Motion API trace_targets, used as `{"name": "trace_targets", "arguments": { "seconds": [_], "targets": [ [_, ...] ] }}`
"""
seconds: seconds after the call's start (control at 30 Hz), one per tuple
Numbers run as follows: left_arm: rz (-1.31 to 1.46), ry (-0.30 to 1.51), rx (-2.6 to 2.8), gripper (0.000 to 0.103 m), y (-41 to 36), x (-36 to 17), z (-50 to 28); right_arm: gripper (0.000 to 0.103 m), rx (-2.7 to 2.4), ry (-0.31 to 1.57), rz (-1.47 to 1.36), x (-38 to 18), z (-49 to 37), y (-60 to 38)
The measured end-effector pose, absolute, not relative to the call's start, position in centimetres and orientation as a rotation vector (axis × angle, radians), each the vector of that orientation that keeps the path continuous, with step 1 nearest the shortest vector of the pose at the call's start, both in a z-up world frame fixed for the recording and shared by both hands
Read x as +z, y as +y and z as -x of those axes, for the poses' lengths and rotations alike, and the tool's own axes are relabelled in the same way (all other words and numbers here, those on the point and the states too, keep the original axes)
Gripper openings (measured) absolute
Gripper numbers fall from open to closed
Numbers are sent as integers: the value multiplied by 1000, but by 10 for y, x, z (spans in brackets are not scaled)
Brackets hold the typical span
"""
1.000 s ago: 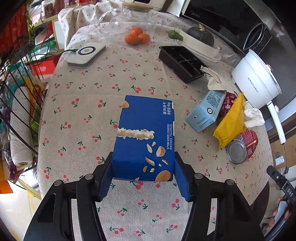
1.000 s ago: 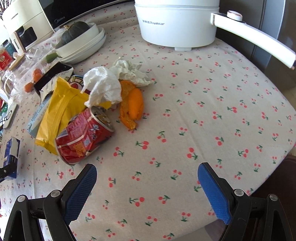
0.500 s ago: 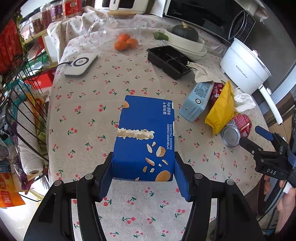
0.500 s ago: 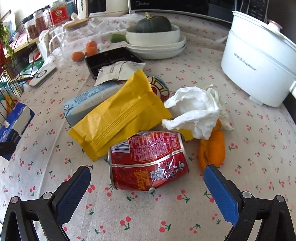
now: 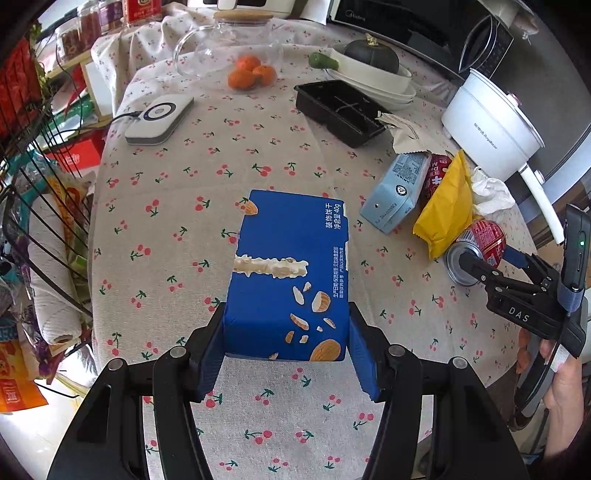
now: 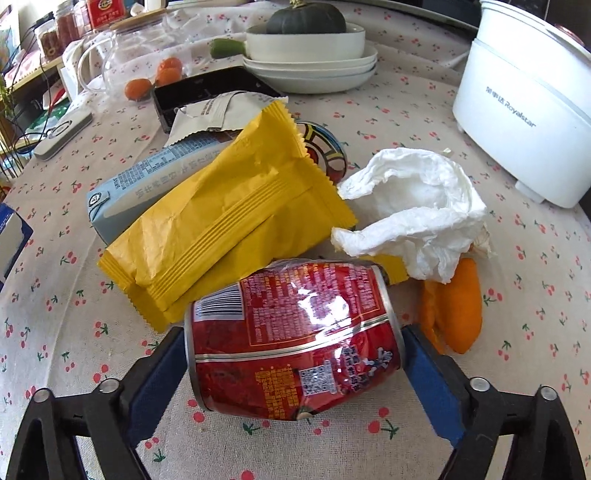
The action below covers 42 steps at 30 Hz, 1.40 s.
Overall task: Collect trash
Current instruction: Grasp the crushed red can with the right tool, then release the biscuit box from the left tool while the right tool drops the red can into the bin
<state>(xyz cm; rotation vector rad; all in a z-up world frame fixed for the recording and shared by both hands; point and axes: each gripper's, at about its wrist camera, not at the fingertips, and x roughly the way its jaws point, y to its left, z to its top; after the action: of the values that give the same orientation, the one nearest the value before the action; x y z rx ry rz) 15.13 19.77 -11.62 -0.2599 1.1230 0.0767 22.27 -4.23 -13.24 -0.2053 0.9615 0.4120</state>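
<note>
The red can (image 6: pixel 295 343) lies on its side on the bench (image 6: pixel 461 122), its ends turned toward the blue pads of the right hand-held gripper (image 6: pixel 295 373); the pads sit at or right beside the two ends, but whether they press the can cannot be told, since the can's bulk covers both contact spots. From the left wrist view the same can (image 5: pixel 476 247) shows its open silver end, with one finger of the right hand-held gripper (image 5: pixel 491 264) across it and the far finger mostly hidden behind. The left hand-held gripper (image 5: pixel 286 347) is closed on the near end of a blue box (image 5: pixel 288 277), pads flat against its two sides, the box held above the bench; its underside is out of sight. Just behind the can a yellow wrapper (image 6: pixel 225 218) leans over a pale blue carton (image 6: pixel 147 184), covering most of it, and a round patterned lid or tin (image 6: pixel 325 147) peeks out behind, too hidden to name. A crumpled white tissue (image 6: pixel 413 214) lies partly over orange peel (image 6: pixel 458 306), beside the can. A torn grey sachet (image 6: pixel 218 110) rests on the edge of a black tray (image 6: pixel 207 92). Farther back stand a white pot (image 6: pixel 524 110), cut off at the frame edge, stacked dishes with a green squash (image 6: pixel 306 16), and tangerines (image 6: pixel 155 79) by a glass jug (image 6: pixel 136 48).
</note>
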Motion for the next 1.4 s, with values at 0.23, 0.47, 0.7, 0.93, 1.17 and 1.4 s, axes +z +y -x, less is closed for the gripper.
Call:
{"name": "trace_targets", "arguments": {
  "seconds": [0.23,0.47,0.7,0.93,1.17,1.4],
  "targets": [
    [252,1108,55,62,190,-110,-150,86,436,989,171,-123,-212,-51],
    [247,1094,21,62,172,-101,-149,86,423,982,144,-99,-192,-72],
    [239,1088,-38,62,140,-94,-148,86,350,1010,96,-88,-175,-111],
    [202,1075,-110,62,98,-85,-146,86,281,1016,39,-74,-155,-158],
    [155,1076,-185,62,53,-83,-147,86,210,1016,-3,-64,-130,-212],
    [135,1085,-273,62,1,-82,-145,86,123,1022,-45,-69,-99,-273]
  ]
}}
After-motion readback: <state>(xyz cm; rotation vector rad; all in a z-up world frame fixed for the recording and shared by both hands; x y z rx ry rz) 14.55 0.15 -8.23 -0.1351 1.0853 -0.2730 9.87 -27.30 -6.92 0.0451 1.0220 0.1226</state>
